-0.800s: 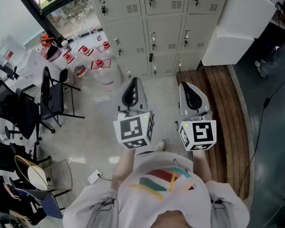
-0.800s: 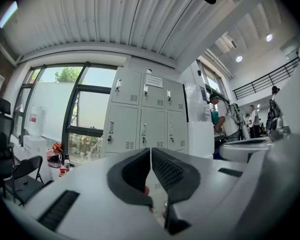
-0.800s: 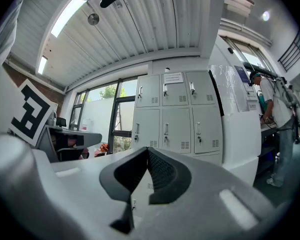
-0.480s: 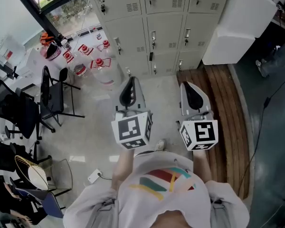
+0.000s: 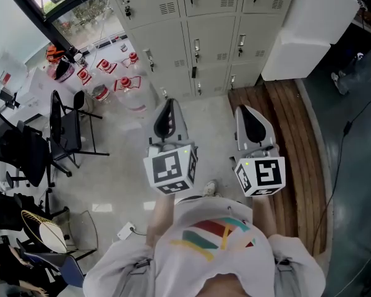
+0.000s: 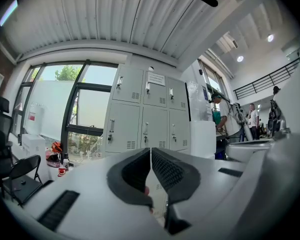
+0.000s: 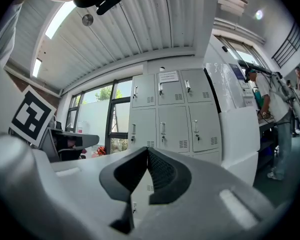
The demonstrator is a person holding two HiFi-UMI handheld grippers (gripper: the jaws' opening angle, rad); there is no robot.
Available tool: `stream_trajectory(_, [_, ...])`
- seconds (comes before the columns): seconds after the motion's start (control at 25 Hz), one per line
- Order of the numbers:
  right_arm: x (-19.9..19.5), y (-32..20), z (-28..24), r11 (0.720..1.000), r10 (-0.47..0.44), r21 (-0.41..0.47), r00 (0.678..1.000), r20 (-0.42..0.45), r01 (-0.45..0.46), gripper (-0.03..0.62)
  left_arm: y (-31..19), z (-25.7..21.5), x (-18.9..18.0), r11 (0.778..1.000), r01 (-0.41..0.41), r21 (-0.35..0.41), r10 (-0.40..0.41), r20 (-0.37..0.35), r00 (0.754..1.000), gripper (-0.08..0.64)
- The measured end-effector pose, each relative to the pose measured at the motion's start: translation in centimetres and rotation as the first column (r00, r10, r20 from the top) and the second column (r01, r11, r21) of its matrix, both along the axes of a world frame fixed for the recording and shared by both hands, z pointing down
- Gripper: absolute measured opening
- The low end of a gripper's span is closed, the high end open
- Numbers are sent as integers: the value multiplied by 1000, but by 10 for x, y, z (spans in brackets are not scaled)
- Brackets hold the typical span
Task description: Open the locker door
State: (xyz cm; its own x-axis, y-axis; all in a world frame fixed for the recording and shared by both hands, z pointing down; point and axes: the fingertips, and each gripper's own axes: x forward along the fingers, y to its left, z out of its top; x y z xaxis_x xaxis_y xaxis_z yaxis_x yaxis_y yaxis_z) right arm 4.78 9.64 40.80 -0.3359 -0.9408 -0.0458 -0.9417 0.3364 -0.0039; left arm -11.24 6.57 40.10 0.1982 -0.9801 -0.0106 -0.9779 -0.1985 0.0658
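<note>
Head view has me standing back from the bank of grey lockers [image 5: 173, 42], which fills the top edge of the frame, with bare floor between it and both tools. My left gripper [image 5: 169, 104] and right gripper [image 5: 241, 110] are held level, side by side, both aimed at the lockers and well apart from them. Each one's jaws are closed tip to tip on nothing, as the left gripper view [image 6: 150, 150] and right gripper view [image 7: 147, 151] show. I can't tell which door is meant; every one I can see is shut. The left tool points roughly at the centre column and the right tool at the right column, so I judge neither hand clearly nearer. Each door handle [image 6: 146, 131] runs upright near its door's left edge, so I expect the doors to swing from that side, and the jaws must part before they can close on a handle. A paper label [image 6: 155, 79] sits on the top centre door, its writing too small to read
</note>
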Motion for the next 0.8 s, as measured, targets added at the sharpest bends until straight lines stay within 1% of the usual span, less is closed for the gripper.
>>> stream_trajectory(0.16, [-3,-6,3,1000,7,-11,1000,27,-7,5,-9,1,-7,1000,-10,4,10,-17,1000,23])
stream_trajectory(0.32, [-6,-13,6,1000,14,-18,999,30,-14,5,-20,3,-13,1000,-23,0,22,-35,999,23])
stream_trajectory(0.56, [-7,-25,16,998,25,-54,1000,2,-25,5,-39,12,-13,999,-40,-29,39,-47,998,23])
stream_trajectory(0.8, [-5,-61,11,999,-1,-48,1000,-7,1,5,-72,14,-8,998,-36,-42,34,-47,998,23])
